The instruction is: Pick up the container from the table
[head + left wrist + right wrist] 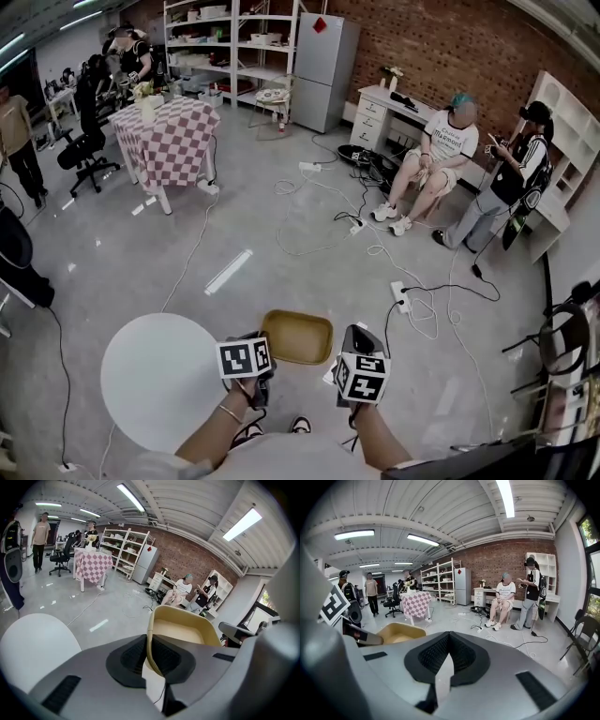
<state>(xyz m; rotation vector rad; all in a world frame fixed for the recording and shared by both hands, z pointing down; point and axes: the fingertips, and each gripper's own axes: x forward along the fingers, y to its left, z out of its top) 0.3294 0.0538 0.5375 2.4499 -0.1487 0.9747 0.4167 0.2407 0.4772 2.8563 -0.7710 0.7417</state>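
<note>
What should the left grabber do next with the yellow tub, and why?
Probably raise it gently, kept level: the left gripper pinches only one rim wall of the container, which hangs beside the white table, so a tilt might slip it.

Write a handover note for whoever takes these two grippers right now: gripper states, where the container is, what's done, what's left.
Left gripper: shut on the near rim of the tan rectangular plastic container, one pad inside the wall and one outside.
Right gripper: shut with nothing between its jaws, next to the container.
Container: in the air over the grey floor, off to the side of the round white table.
Done: the pick-up looks complete.
Left: hold it steady. It hangs from one rim, so it may tilt.
</note>
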